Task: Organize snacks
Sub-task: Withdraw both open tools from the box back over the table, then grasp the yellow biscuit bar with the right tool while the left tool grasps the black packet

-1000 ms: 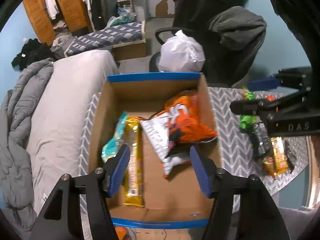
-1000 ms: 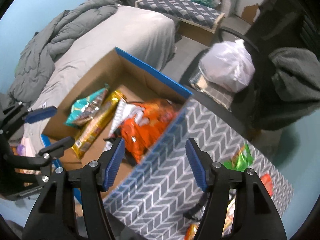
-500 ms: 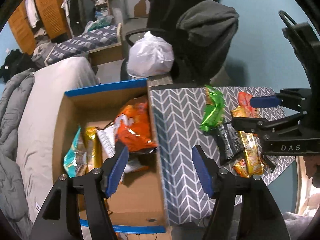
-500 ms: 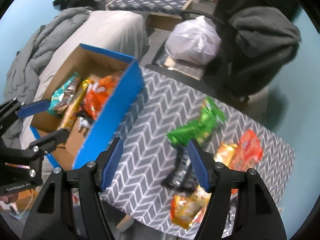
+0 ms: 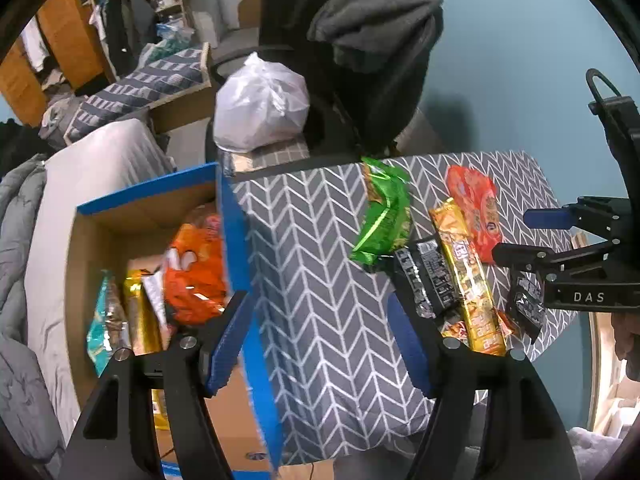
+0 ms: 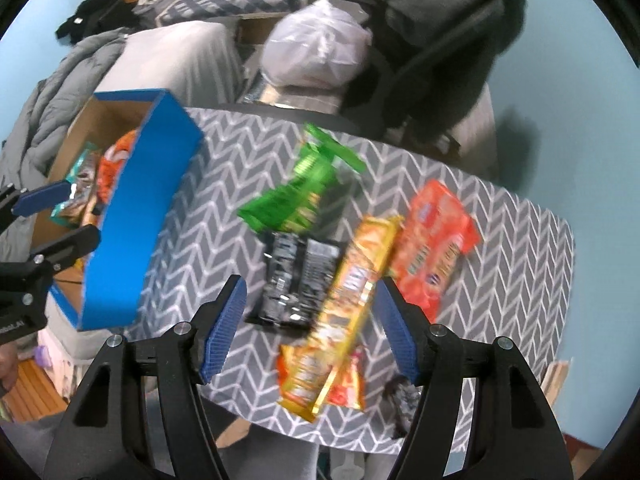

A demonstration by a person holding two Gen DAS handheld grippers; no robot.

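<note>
A blue cardboard box (image 5: 234, 240) (image 6: 132, 220) holds an orange chip bag (image 5: 196, 268), a gold bar and a teal bag. On the grey chevron table (image 5: 320, 300) (image 6: 224, 184) lie a green bag (image 5: 382, 212) (image 6: 300, 188), a black packet (image 5: 428, 276) (image 6: 296, 276), a long yellow pack (image 5: 468, 276) (image 6: 352, 296) and a red-orange pack (image 5: 474, 212) (image 6: 432, 240). My left gripper (image 5: 320, 340) is open and empty over the box edge. My right gripper (image 6: 310, 328) is open and empty above the black and yellow packs.
A small dark wrapper (image 5: 526, 308) lies near the table's right edge. A white plastic bag (image 5: 260, 104) sits on a chair behind the table, with a dark chair draped in grey cloth (image 5: 376, 40). A bed (image 5: 80, 184) lies left of the box.
Both grippers have swung right, away from the box interior toward the table. The right gripper now hangs over the loose snacks. Both stay open and empty.
</note>
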